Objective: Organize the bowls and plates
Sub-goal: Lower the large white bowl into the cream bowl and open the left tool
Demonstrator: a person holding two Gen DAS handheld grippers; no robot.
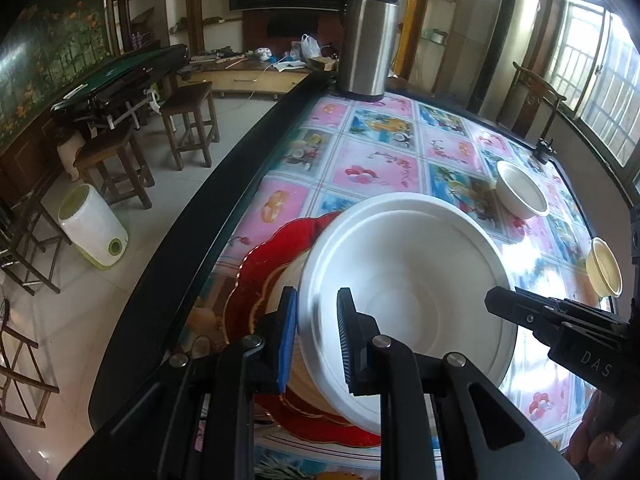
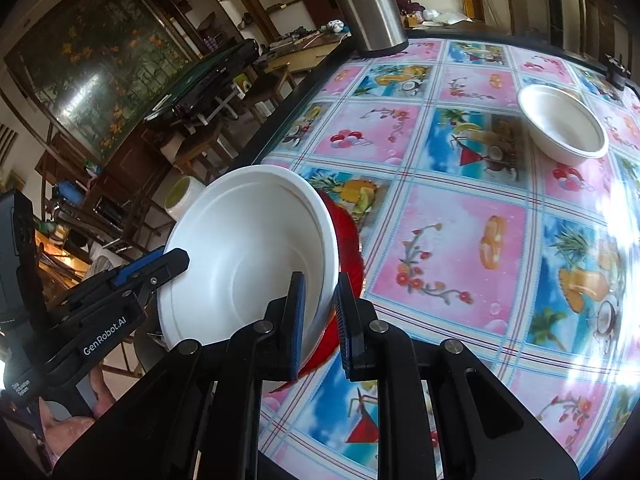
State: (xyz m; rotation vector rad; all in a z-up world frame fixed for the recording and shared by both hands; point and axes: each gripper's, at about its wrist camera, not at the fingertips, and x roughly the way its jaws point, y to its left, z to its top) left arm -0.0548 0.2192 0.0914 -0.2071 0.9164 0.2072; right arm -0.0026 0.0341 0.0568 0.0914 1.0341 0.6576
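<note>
A large white bowl (image 1: 408, 276) is held tilted above a red scalloped plate (image 1: 280, 256) near the table's left edge. My left gripper (image 1: 318, 340) is shut on the bowl's near-left rim. My right gripper (image 2: 320, 320) is shut on the bowl's (image 2: 248, 256) right rim, and its finger also shows in the left wrist view (image 1: 520, 312). The red plate (image 2: 348, 240) peeks out behind the bowl in the right wrist view. A small white bowl (image 1: 522, 194) (image 2: 562, 126) sits upright at the far right. A small cream bowl (image 1: 604, 268) stands at the right edge.
A steel thermos jug (image 1: 370, 40) (image 2: 368, 8) stands at the table's far edge. The table (image 1: 372, 160) has a colourful fruit-print cloth and a black rim. Wooden stools (image 1: 188, 120) and a white bin (image 1: 94, 226) stand on the floor to the left.
</note>
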